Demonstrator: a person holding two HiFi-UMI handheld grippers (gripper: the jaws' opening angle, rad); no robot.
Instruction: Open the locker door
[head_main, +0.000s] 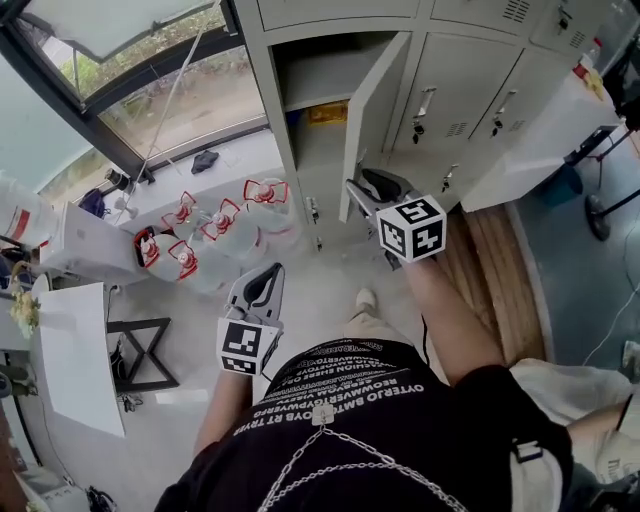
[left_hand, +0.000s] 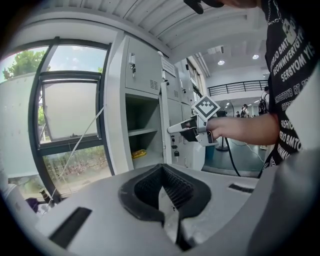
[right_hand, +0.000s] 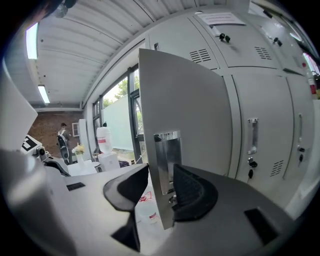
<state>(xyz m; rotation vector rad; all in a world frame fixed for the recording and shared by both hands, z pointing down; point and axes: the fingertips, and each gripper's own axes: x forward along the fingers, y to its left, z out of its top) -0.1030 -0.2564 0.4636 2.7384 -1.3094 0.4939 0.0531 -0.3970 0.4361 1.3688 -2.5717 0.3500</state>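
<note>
Black pads of the right hand-held gripper (right_hand: 161, 172) stand partly apart astride the free edge of the pale grey locker door (right_hand: 190, 110). Its chrome handle (right_hand: 167, 152) is between them, and the left pad sits just beside the edge. The door hangs swung out from its compartment (head_main: 315, 80), where a yellow item (head_main: 327, 113) lies. The left hand-held gripper (left_hand: 161, 167), jaws together and empty, hovers near the person's waist. Water bottles (head_main: 215, 235) stand on the floor (head_main: 330, 270) below the window (head_main: 160, 90)
</note>
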